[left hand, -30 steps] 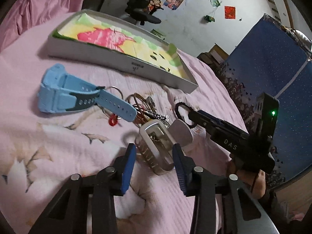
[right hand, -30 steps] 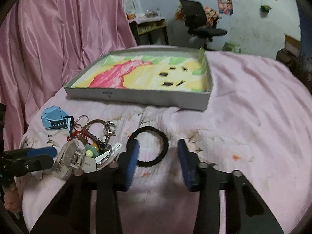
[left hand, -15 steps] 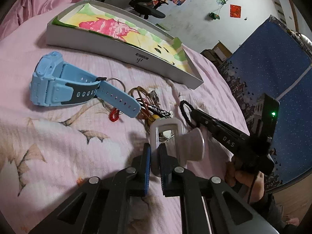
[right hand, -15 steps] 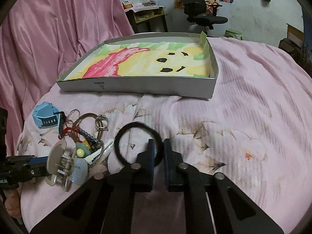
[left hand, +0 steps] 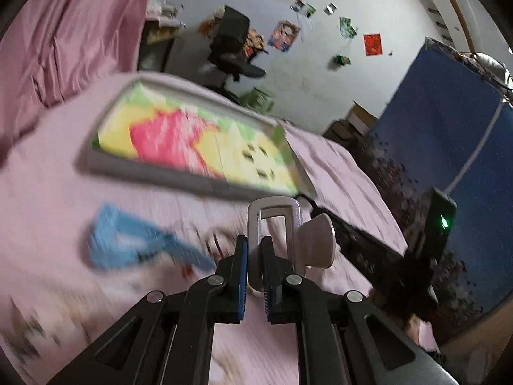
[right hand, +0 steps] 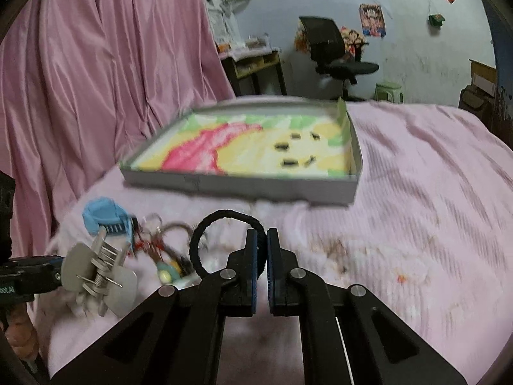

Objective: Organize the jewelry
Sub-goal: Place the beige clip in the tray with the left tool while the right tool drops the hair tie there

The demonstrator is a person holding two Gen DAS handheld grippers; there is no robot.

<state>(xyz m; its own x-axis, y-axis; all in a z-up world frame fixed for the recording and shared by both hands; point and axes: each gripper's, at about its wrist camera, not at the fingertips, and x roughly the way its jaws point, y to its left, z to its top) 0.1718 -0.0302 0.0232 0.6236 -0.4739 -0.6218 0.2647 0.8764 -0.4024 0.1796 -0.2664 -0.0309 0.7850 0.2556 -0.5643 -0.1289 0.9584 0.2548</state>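
Our left tongs [left hand: 255, 268] clamp a silvery metal hair claw [left hand: 275, 224], lifted above the pink bed [right hand: 416, 208]. Our right tongs [right hand: 262, 256] pinch a black braided hair tie [right hand: 224, 221], near the shallow grey box [right hand: 243, 186] with its cartoon lining.

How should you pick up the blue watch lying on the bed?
Grip the blue watch across its strap, coming down from above. The strap is a narrow band that fits between two fingers, while the chunky face end looks too wide. Come in on the side away from the keyring pile, which lies right against it. Both grippers are busy: left gripper holds the silver hair claw, right gripper the black hair tie.
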